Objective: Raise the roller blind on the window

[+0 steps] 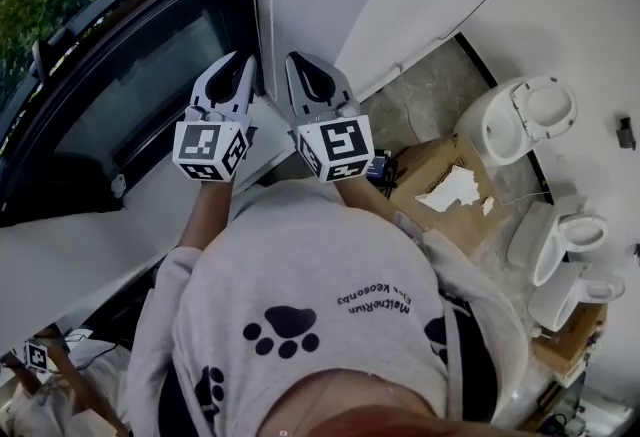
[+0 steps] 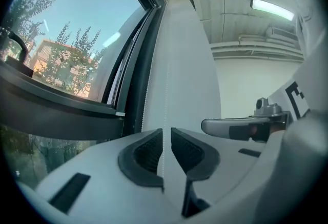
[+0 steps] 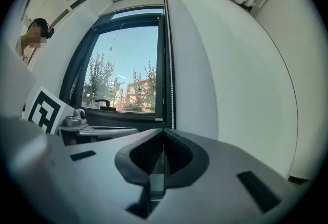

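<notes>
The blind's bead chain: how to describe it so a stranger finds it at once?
Find the big dark-framed window. Down its right edge, beside the white wall, hangs the bead chain. It alone is a thin white dotted line; the frame is broad and dark.

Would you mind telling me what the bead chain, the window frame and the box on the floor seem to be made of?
The bead chain: small white beads, matte, probably plastic. The window frame: dark and smooth; painted metal or plastic, hard to say. The box: brown, matte, so likely cardboard; a torn white patch on top.
</notes>
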A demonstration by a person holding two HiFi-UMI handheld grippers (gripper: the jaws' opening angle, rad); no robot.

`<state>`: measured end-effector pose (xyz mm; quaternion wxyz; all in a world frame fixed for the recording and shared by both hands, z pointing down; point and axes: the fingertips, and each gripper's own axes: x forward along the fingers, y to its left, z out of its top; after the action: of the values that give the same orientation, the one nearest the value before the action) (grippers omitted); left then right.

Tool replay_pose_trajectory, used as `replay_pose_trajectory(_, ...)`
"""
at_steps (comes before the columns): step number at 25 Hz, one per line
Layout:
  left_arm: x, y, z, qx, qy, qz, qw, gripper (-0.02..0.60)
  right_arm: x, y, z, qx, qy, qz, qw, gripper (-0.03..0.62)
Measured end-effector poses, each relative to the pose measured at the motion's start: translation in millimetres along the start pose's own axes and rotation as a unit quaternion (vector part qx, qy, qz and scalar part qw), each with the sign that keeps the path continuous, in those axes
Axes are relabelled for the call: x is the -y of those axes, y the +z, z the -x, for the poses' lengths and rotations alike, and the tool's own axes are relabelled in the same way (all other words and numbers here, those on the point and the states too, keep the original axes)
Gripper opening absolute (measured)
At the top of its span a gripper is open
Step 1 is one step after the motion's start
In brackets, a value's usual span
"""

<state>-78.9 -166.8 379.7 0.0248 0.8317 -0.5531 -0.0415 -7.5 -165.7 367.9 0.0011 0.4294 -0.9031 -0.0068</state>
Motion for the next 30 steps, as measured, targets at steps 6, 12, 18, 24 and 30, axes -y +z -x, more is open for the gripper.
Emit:
replay_pose_trajectory(6, 15.5, 16.4, 19.7, 0.007, 0.036, -0.036, 0.9987, 0.013, -4.5, 14.9, 14.0, 0.02, 0.002, 0.028, 0.999, 0.01)
replay_pose_trajectory(12, 21.5, 14.0, 37.9, -0.005, 0.068, -0.018, 0.9975, 0.008, -2.0, 18.4, 33.8, 0.026, 0.0, 0.025, 0.999, 0.009)
replay_pose_trajectory(18, 34.7, 14.0, 53.4, 0.001, 0.085, -0.011, 0.9963, 0.008, -0.9, 17.8, 56.3, 0.027, -0.006, 0.037, 0.999, 0.008)
replay_pose_trajectory(24, 39.5, 16.8, 58.7, 0.004, 0.085, -0.015, 0.9962, 0.008, -2.4, 17.3, 60.4, 0.033, 0.008, 0.023, 0.999, 0.008)
replay_pose_trajectory(30, 48.7, 13.1, 61.6, 0.003, 0.079, -0.018, 0.9967, 0.008, -10.2, 15.8, 60.8, 0.029, 0.023, 0.03, 0.999, 0.008)
